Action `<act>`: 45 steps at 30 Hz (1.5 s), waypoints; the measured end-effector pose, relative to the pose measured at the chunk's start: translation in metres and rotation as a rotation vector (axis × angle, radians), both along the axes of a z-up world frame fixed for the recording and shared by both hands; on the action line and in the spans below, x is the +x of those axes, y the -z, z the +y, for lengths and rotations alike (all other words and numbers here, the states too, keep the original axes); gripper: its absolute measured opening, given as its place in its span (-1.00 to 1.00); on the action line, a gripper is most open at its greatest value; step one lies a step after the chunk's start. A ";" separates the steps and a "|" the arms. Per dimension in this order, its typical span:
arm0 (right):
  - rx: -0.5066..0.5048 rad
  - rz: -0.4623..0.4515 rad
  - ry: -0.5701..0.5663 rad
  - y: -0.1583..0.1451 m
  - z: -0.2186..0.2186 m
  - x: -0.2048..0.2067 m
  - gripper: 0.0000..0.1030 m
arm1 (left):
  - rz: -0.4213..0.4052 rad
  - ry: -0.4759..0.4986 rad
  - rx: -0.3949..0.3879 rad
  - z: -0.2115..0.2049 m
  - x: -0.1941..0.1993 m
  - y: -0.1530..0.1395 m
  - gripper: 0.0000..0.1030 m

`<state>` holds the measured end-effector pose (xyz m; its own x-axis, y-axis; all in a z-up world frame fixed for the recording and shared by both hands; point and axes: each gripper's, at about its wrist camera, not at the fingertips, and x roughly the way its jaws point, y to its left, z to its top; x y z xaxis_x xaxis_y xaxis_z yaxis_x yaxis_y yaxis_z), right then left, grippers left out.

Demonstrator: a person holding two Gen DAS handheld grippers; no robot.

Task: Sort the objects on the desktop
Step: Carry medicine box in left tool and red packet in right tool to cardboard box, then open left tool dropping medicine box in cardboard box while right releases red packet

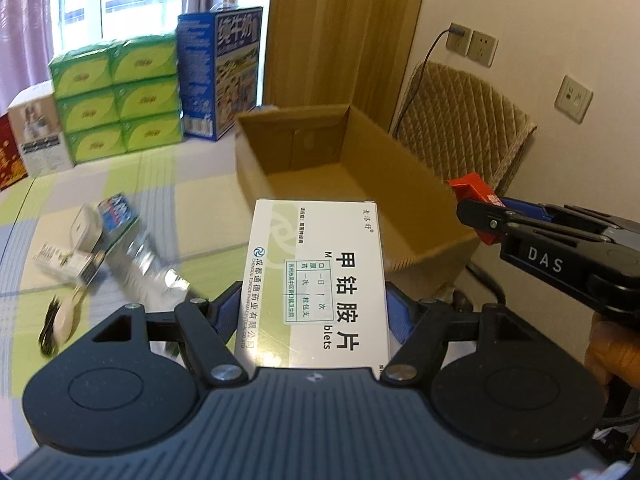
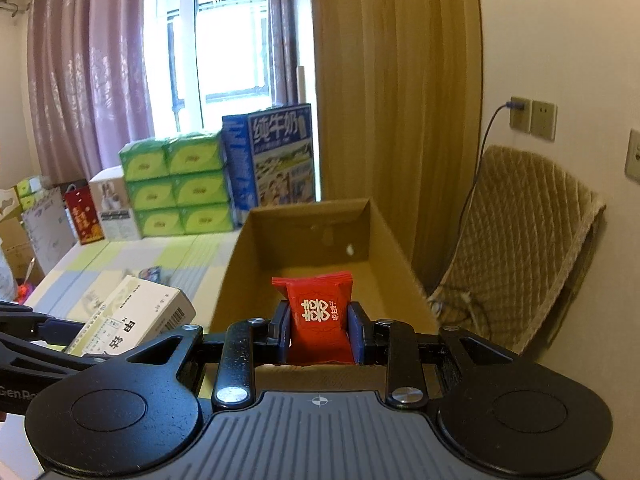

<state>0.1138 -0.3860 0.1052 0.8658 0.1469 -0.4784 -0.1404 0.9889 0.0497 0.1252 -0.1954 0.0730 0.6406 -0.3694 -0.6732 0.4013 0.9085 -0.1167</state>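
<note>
My left gripper (image 1: 316,312) is shut on a white and green medicine box (image 1: 316,280), held above the table just before the near left corner of the open cardboard box (image 1: 404,184). The same medicine box (image 2: 132,316) shows at the lower left of the right wrist view. My right gripper (image 2: 319,328) is shut on a red candy packet (image 2: 318,312), held over the near edge of the cardboard box (image 2: 240,264), whose inside looks bare. In the left wrist view the right gripper (image 1: 476,208) with the red packet (image 1: 470,192) hangs at the box's right wall.
Small items lie on the checked tablecloth (image 1: 152,184) to the left: a white charger (image 1: 84,232), a blue packet (image 1: 118,210), a clear plastic wrapper (image 1: 140,264), a spoon (image 1: 66,316). Green tissue packs (image 1: 120,96) and a blue milk carton (image 1: 224,72) stand behind. A padded chair (image 1: 464,124) is at the right.
</note>
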 end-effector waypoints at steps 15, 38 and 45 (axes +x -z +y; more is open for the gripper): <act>0.004 0.063 0.002 0.015 -0.037 0.087 -0.49 | 0.025 -0.008 -0.022 -0.056 0.086 0.004 0.31; 0.014 0.115 0.010 0.041 -0.043 0.121 -0.49 | 0.013 -0.040 -0.024 -0.063 0.123 0.019 0.38; 0.053 0.121 -0.015 0.043 -0.038 0.125 -0.48 | 0.017 -0.083 -0.028 -0.037 0.116 0.018 0.40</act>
<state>0.2386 -0.4235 0.0620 0.7997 0.1875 -0.5704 -0.1449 0.9822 0.1197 0.2410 -0.2320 0.0549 0.6585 -0.3349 -0.6739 0.3230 0.9346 -0.1489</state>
